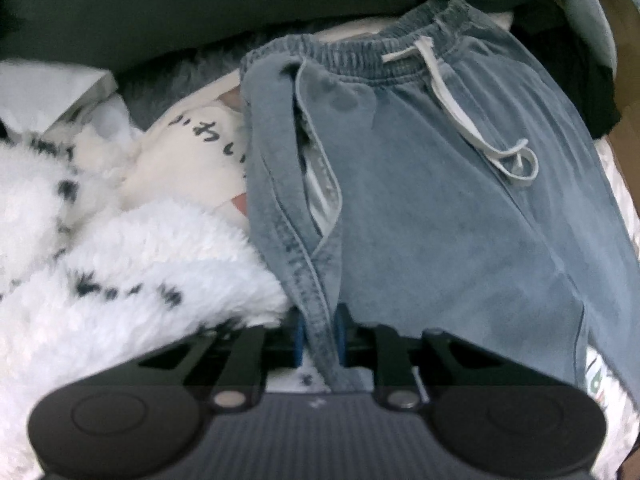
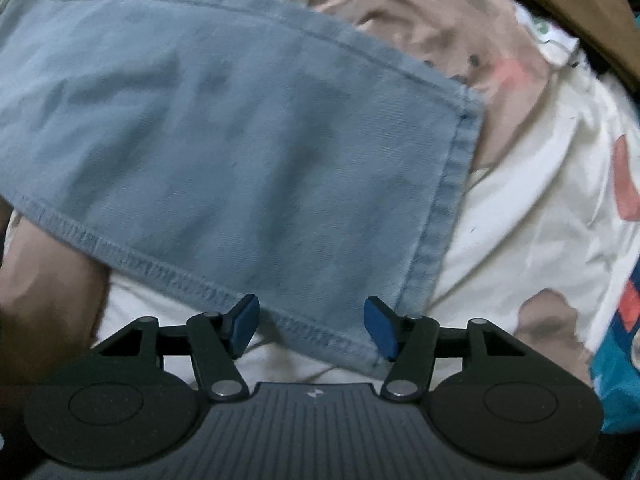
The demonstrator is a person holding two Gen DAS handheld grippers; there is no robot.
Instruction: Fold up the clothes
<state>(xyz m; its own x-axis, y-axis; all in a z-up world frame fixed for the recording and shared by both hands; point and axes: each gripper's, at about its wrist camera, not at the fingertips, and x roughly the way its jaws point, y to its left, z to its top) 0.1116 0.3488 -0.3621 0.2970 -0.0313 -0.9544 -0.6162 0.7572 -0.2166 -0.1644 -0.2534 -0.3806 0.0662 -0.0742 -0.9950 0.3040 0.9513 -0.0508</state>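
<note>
Pale blue denim trousers (image 1: 440, 208) spread across a printed cream bedsheet (image 2: 520, 208), elastic waistband at the far end in the left wrist view, white drawstring (image 1: 476, 120) trailing down the front and ending in a loop. Side seam of the trousers bunched into a ridge and pinched between the blue pads of the left gripper (image 1: 322, 338), jaws nearly together on that fold.

Seen only from the right wrist: hemmed leg end (image 2: 444, 208) lying flat on the sheet, corner pointing right, lower stitched edge running just between the fingertips of the right gripper (image 2: 312, 330). Jaws there spread wide, blue pads clear of the cloth on both sides, nothing pressed. Brown and pink cartoon print on the sheet beside the hem; teal fabric (image 2: 616, 380) at the right edge.

Seen only from the left wrist: fluffy white blanket with black marks (image 1: 132, 264) to the left of the trousers, touching the seam; cream cloth with dark lettering (image 1: 200, 152) behind it; dark grey fabric (image 1: 200, 8) across the top.
</note>
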